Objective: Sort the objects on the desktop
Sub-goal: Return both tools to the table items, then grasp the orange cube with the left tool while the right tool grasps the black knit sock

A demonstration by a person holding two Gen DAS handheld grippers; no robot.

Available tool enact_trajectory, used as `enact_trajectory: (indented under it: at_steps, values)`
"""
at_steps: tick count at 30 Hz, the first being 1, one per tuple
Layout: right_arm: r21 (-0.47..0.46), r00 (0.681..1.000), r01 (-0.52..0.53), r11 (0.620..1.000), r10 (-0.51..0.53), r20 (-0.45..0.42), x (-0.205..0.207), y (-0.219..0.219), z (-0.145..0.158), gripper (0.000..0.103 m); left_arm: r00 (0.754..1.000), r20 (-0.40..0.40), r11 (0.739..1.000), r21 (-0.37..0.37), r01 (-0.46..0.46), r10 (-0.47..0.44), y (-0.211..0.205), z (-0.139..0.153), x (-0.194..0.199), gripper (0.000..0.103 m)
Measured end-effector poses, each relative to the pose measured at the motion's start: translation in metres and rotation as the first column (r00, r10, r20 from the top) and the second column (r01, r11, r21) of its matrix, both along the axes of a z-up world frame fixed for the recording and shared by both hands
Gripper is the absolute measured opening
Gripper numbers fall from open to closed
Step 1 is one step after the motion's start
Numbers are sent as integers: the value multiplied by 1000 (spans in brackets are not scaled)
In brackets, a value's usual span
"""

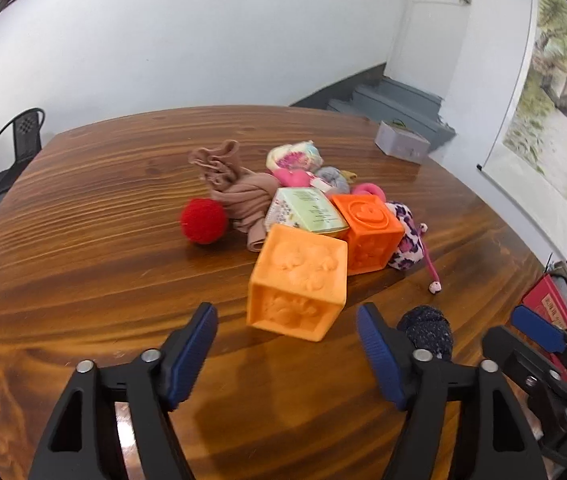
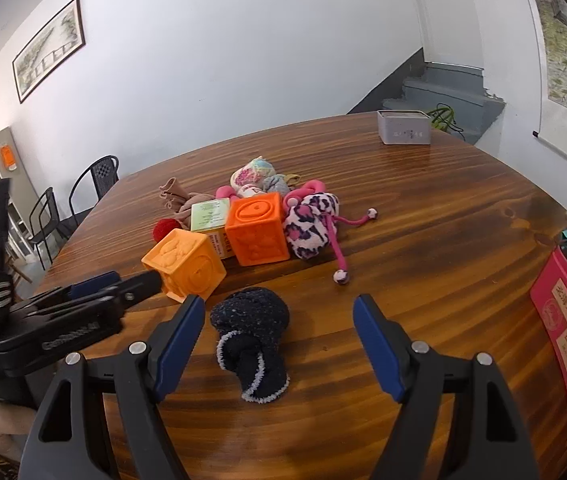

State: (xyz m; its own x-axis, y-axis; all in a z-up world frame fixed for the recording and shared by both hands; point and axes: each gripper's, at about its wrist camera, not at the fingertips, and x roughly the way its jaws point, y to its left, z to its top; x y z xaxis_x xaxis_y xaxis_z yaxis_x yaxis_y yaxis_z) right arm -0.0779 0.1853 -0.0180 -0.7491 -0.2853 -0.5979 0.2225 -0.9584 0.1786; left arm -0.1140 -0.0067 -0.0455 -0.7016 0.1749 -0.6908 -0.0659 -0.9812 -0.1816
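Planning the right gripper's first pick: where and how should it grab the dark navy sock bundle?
Probably grip the navy sock bundle across its rounded upper half, coming straight forward and down with the open right gripper. It lies lengthwise between the fingers, apart from the pile, and looks soft, so it should compress. The folded cuff end looks looser and could slip.

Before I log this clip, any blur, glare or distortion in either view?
Left wrist view: the wall scroll at the right edge is smeared, and the table edge bows from the fisheye. Right wrist view: sharp, with mild sheen on the table near the grey tin.
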Motion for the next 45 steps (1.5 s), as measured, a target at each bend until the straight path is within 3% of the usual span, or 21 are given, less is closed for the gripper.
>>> enact_trajectory:
  at_steps: [7, 9, 12, 19, 26, 34, 43, 45]
  values:
    - [-14, 1000, 4, 1000, -4, 2, 0, 2, 0, 80, 999, 40, 1000, 3, 4, -4, 10, -11, -34, 73]
    - [-12, 1000, -5, 1000, 5, 4, 1, 1, -1, 80, 998, 58, 1000, -13, -3, 4, 12, -16, -40, 58]
    - [-17, 1000, -28, 999, 28, 6, 2, -2, -3, 80, 999, 47, 1000, -14, 8, -7, 10, -17, -36, 57]
    - [-34, 996, -86, 996, 86, -1, 5, -9, -5, 80, 998, -9, 998, 0, -57, 57, -15, -1, -7, 56]
    - [-34, 996, -81, 996, 82, 29, 0, -11, -12, 80, 990, -58, 992, 23, -124, 125, -37, 17, 34, 56]
    - [20, 996, -82, 996, 81, 46, -6, -20, -22, 80, 981, -111, 986, 48, -157, 161, -44, 30, 74, 56]
    - [105, 989, -96, 990, 83, 121, -33, -45, -30, 80, 977, -113, 982, 80, -171, 179, -48, 33, 82, 56]
    - [116, 988, -105, 988, 89, 128, -37, -51, -33, 73, 977, -112, 982, 81, -172, 180, -48, 33, 82, 56]
